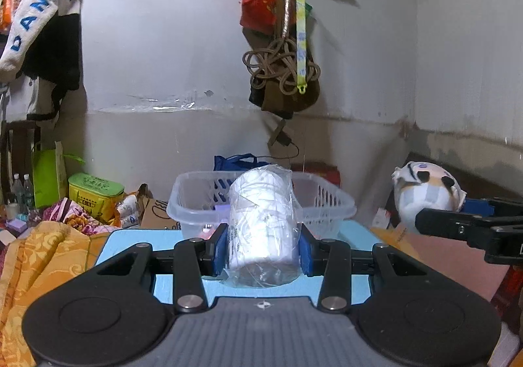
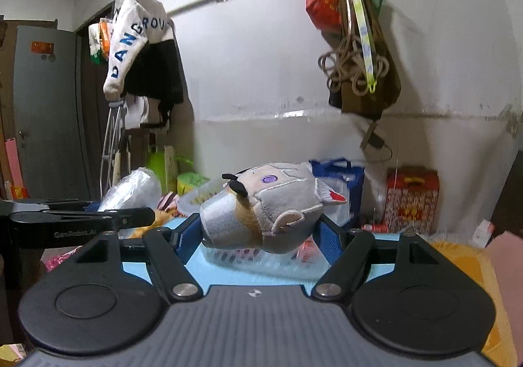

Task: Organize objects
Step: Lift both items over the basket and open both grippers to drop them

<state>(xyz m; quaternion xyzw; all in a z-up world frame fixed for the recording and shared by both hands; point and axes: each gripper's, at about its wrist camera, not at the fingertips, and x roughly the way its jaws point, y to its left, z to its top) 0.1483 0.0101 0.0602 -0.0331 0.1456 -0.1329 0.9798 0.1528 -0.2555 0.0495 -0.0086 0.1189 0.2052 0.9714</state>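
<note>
My left gripper (image 1: 263,246) is shut on a white roll wrapped in clear plastic (image 1: 263,223), held upright above the blue mat (image 1: 130,242) just in front of a clear plastic basket (image 1: 330,203). My right gripper (image 2: 258,236) is shut on a grey and white plush toy (image 2: 261,210), held on its side above the same basket (image 2: 261,260). The plush also shows in the left wrist view (image 1: 425,193) at the right, with the right gripper's black finger below it. The wrapped roll shows at the left in the right wrist view (image 2: 134,187).
An orange patterned blanket (image 1: 39,255) lies at the left. A green box (image 1: 94,190), bottles (image 1: 21,190) and a cardboard box (image 1: 153,213) stand behind it. A red gift box (image 2: 412,200) and a blue bag (image 2: 340,177) stand by the wall. Bags and rope (image 1: 281,66) hang overhead.
</note>
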